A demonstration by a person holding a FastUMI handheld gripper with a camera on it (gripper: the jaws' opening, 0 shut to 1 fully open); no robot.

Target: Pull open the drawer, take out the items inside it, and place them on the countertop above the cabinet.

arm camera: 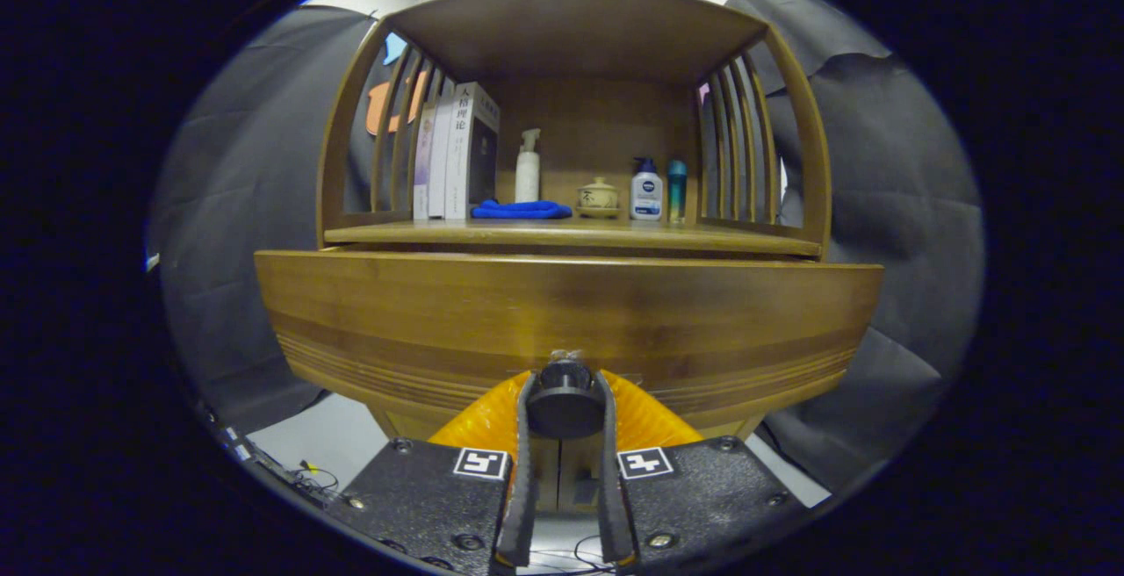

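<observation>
Dark cloth hangs behind and to both sides of a wooden cabinet, with a strip of pale floor showing under the cabinet's left corner.

Across the lower half of the cabinet runs the broad wooden drawer. Its front stands forward of the countertop edge above it, so it looks pulled out a little, though the lens bends everything and I cannot tell how far.

On the countertop, under the cabinet's roof and between its slatted sides, things stand in a row. Several books stand upright at the left edge, against the slats. A folded blue cloth lies just beside them, near the front edge. Behind it stands a tall white pump bottle. Near the middle sits a small lidded ceramic pot on a saucer. Toward the right edge stand a white bottle with a blue pump and, touching or just beside it, a slim teal bottle.

At the bottom middle of the drawer front is a round dark knob. The gripper has its two fingers clamped on the knob, one pressing each side.
</observation>
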